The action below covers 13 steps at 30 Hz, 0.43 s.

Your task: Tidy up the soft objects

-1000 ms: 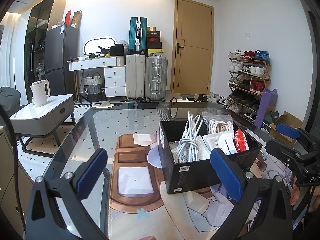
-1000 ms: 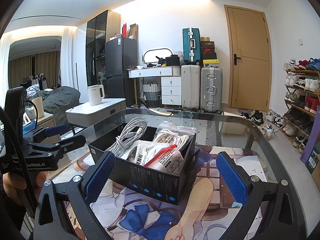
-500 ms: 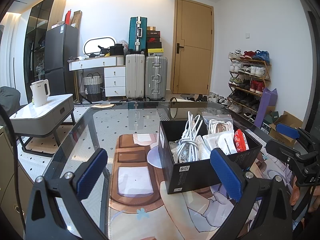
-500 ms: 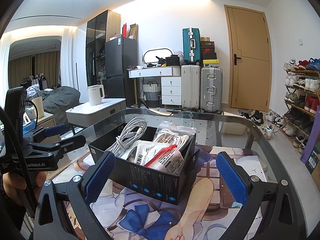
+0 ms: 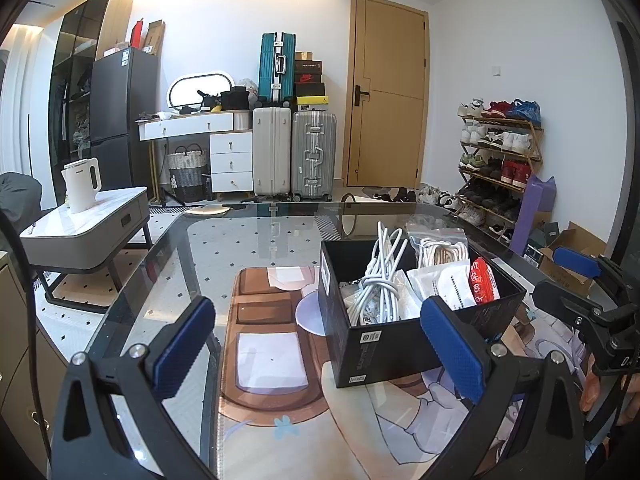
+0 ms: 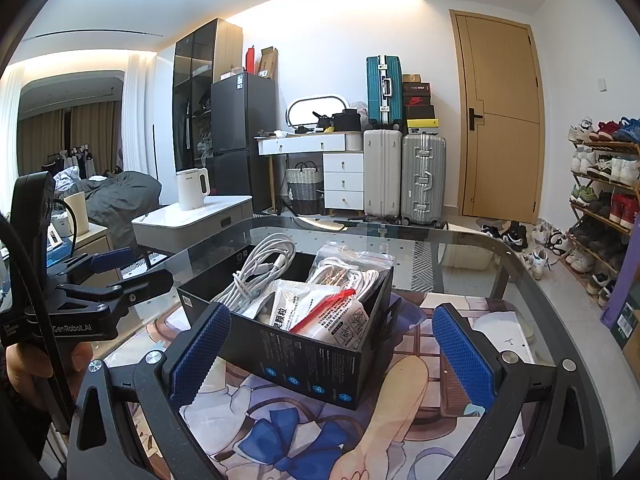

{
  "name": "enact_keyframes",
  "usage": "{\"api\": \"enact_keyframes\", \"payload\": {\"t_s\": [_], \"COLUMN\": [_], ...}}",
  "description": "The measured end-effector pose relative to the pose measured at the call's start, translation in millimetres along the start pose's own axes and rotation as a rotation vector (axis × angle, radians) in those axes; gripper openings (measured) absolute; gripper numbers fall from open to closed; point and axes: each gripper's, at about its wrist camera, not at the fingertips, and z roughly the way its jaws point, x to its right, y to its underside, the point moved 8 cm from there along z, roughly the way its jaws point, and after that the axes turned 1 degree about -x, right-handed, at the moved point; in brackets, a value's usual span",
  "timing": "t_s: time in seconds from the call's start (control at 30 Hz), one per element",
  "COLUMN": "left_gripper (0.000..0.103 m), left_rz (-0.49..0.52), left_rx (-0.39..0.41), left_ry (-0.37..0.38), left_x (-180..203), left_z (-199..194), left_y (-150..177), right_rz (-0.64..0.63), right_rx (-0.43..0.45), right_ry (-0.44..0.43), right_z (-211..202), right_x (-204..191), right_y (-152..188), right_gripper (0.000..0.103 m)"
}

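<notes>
A black cardboard box (image 6: 320,356) sits on the illustrated mat (image 6: 280,432) on the glass desk (image 5: 168,280), packed with coiled white cables (image 5: 376,292) and sealed packets (image 6: 340,316) (one red-striped). Left claw (image 5: 316,348) and right claw (image 6: 328,352) both gape wide, holding nothing, flanking the box.

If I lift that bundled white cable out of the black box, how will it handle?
The knotted white cable bundle is probably floppy: its loops stick up loosely over the black cardboard box. It looks light, so the box likely won't lift with it. Loose loops may snag the neighbouring clear plastic bag of cords.
</notes>
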Motion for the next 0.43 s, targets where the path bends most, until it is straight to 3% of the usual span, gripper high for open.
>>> {"api": "enact_keyframes", "payload": {"t_s": [0.43], "left_gripper": [0.103], "left_rz": [0.000], "left_rx": [0.001], "left_ry": [-0.002], "left_x": [1.0], "left_z": [0.0], "left_y": [0.2], "right_rz": [0.001], "right_rx": [-0.002], "right_ry": [0.000], "right_z": [0.1], "right_x": [-0.5], "right_y": [0.0], "right_gripper": [0.102]}}
